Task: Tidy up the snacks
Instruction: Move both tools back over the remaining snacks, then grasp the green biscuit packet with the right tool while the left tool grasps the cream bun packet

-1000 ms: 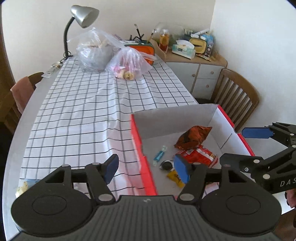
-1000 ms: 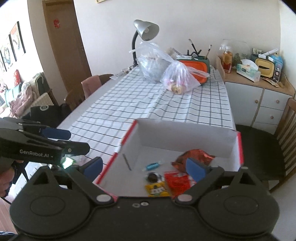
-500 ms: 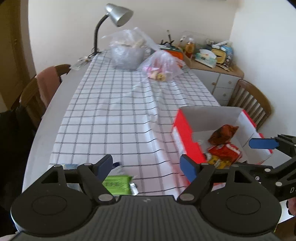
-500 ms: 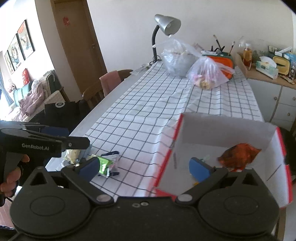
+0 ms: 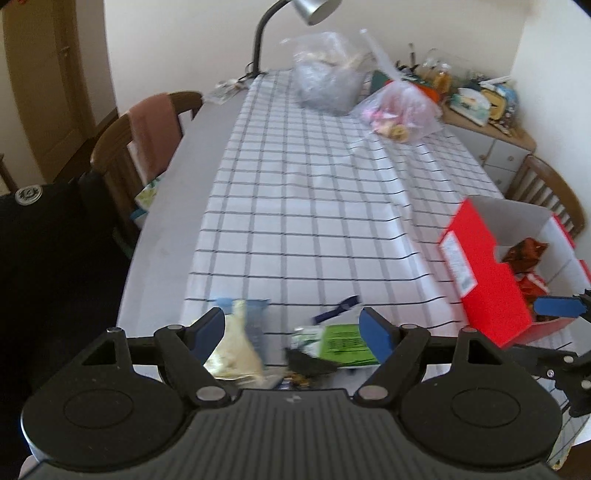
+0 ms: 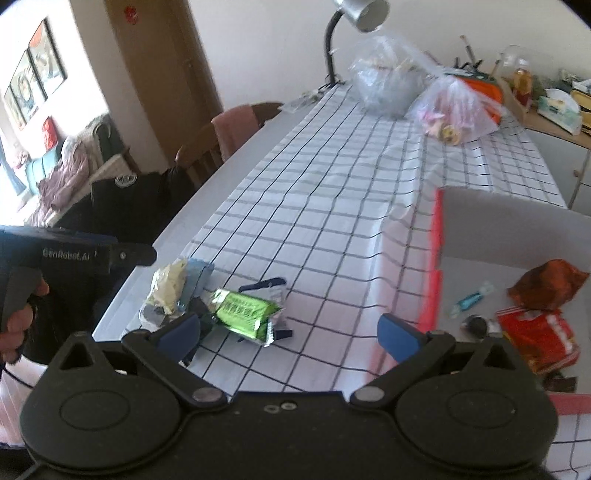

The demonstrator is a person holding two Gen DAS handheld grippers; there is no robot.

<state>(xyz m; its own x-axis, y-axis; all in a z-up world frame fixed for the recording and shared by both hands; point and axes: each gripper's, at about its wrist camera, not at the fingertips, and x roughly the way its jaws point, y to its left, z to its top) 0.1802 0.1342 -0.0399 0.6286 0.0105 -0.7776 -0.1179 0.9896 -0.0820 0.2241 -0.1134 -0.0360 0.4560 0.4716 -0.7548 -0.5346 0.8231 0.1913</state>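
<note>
Snacks lie in two groups on my table point(image 5: 173, 206): a loose pile at the near left edge and a few already in the red box point(image 5: 484, 280) at the near right. In the pile, the green packet point(image 6: 243, 310) rests on the checked tablecloth point(image 6: 332, 206), touching a dark wrapper point(image 5: 308, 363) on its near left, with a pale yellow packet point(image 6: 168, 284) and a blue packet point(image 6: 197, 275) just to its left, at the cloth's edge. A small dark blue wrapper point(image 6: 262, 284) lies just beyond the green one.

My left hand-held gripper point(image 5: 295, 326) hangs over this pile with its jaws apart, having just been opening; the pale packet and the green one show in the gap, but the pads press on neither. My right hand-held gripper point(image 6: 291, 334) stands spread as wide as it goes, having just been opening, its left finger over the near end of the pile, its right finger close to the box's red wall, nothing gripped. A hand point(image 6: 16, 321) holds the left tool's handle at the far left of the right wrist view.

Inside the box lie a brown crumpled bag point(image 6: 546, 282), a red packet point(image 6: 535, 338), a small blue-wrapped candy point(image 6: 469, 295) and a dark round sweet point(image 6: 476, 323).

At the far end of the table stand two clear plastic bags point(image 5: 402, 110) and a grey desk lamp point(image 5: 314, 9). A wooden chair point(image 5: 122, 158) draped with pink cloth sits along the left side. Motion blur softens both views.
</note>
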